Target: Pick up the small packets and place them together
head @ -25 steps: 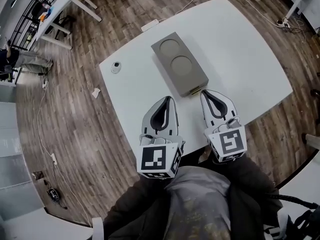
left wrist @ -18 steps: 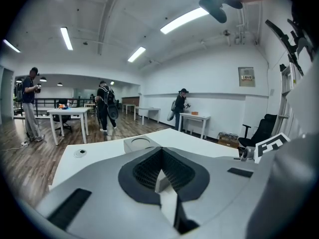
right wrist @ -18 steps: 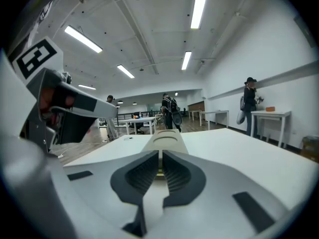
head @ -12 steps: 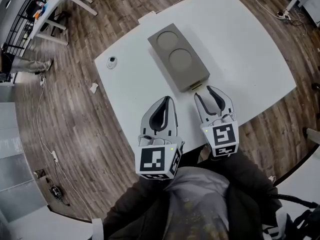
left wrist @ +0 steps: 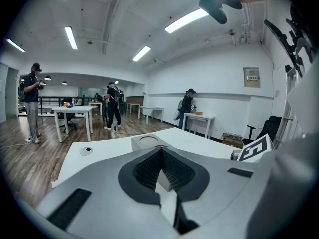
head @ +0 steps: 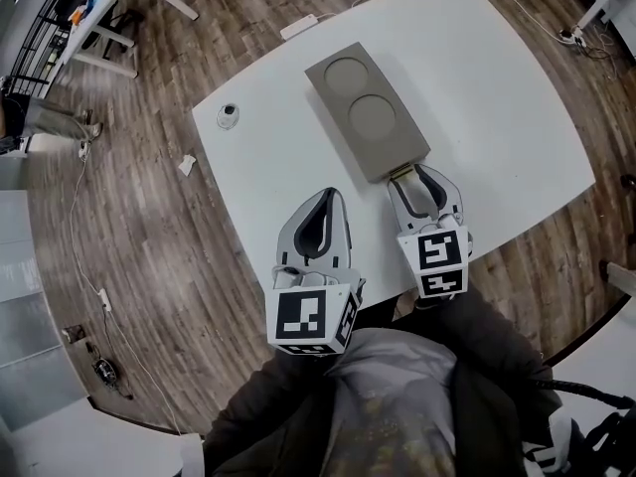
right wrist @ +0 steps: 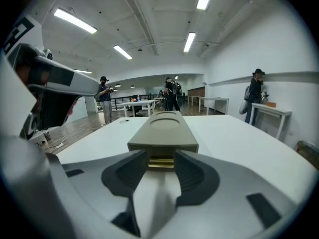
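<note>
A grey-brown oblong box [head: 366, 110] with two round hollows lies slantwise on the white table [head: 497, 87]. From a slot in its near end a thin stack of yellowish packets [right wrist: 161, 162] sticks out. My right gripper [head: 419, 172] is at that end. Its jaws have just been opening, and in the right gripper view [right wrist: 161, 158] they stand either side of the packets without pressing on them. My left gripper [head: 330, 197] hovers shut and empty over the table's near edge, left of the box. The left gripper view [left wrist: 162, 151] shows the box [left wrist: 149, 142] beyond its closed tips.
A small round disc [head: 229, 113] lies near the table's left edge. A paper scrap [head: 187, 164] and a power strip [head: 298, 26] lie on the wooden floor. Several people and other tables stand far back in both gripper views.
My right gripper went from shut to open and has come down and forward to the box's near end, its jaws now flanking the yellowish packets. The left gripper has barely shifted.
</note>
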